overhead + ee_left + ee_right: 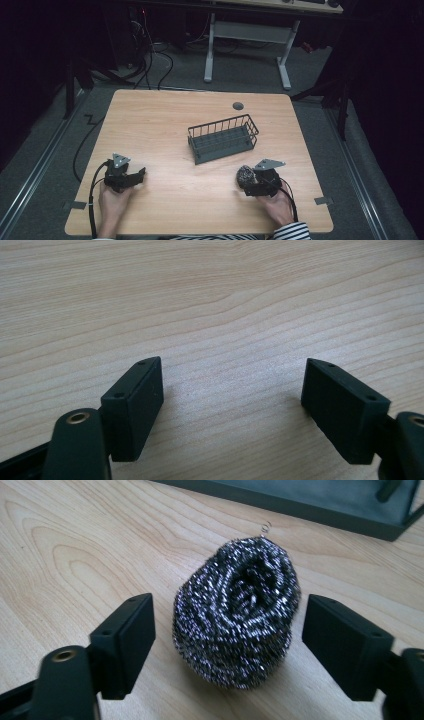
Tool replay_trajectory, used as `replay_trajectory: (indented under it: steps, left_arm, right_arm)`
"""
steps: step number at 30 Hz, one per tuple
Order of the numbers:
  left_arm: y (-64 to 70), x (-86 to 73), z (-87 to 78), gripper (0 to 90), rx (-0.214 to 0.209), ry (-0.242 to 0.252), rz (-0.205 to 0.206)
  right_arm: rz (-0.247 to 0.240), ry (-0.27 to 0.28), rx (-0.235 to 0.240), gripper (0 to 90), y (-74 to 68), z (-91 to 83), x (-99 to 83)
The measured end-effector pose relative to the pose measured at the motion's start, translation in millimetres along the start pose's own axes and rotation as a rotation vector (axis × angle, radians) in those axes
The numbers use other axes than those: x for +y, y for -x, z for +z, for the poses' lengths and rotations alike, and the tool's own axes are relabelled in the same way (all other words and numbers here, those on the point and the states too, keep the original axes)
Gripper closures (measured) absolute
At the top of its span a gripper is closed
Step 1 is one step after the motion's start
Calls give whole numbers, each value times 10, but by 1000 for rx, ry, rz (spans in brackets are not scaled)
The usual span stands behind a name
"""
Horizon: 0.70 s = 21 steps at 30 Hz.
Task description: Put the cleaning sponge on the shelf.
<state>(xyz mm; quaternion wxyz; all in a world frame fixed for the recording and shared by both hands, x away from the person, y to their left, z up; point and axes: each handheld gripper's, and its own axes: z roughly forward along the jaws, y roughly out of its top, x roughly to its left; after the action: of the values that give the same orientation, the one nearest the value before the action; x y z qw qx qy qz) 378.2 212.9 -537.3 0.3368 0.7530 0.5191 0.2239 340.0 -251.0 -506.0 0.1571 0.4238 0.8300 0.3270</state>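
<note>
Your right hand-held gripper (243, 179) sits near the right front part of the tabletop (165, 125). Its jaws are spread wide apart. The steel wool ball (236, 612) sits between them on the wood. There is a gap on each side, so the jaws do not touch it. The ball is round, shiny and made of curly wire, with a dip in its middle. One tiny curl of wire sticks up at the top. In the high view the ball (244, 174) lies just in front of the wire basket (223, 138), but the two are apart.

The basket is dark, with thin bars all around and a flat bottom. It stands near the middle of the tabletop, turned a bit to one side. You can see through the bars to its floor, which is bare. In the right gripper view a dark edge of the basket (320, 500) runs across the top, just past the ball.

Your left hand-held gripper (137, 176) rests on the left front part of the tabletop, well apart from the basket and the ball. Its jaws are spread wide too, with just bare wood (235, 315) between them. Your left hand (114, 197) holds it from behind, and a black cable (92, 200) trails from it.
</note>
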Motion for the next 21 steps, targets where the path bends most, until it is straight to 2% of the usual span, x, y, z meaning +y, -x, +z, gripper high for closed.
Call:
replay_trajectory:
  steps: [2, 5, 9, 14, 21]
  left_arm:
    - [0, 0, 0, 251, 0, 0, 0]
    - [-1, 0, 0, 251, 0, 0, 0]
    - [0, 0, 0, 251, 0, 0, 0]
    - [0, 0, 0, 251, 0, 0, 0]
    - [1, 0, 0, 249, 1, 0, 0]
  right_arm:
    - [-10, -3, 0, 251, -7, 20, 15]
    - [-28, -5, -13, 354, -39, 56, 31]
    - [-23, 3, -17, 388, -49, 43, 29]
    - [-15, 18, -1, 397, -40, -5, 35]
    - [-4, 80, 31, 402, 22, -219, 237]
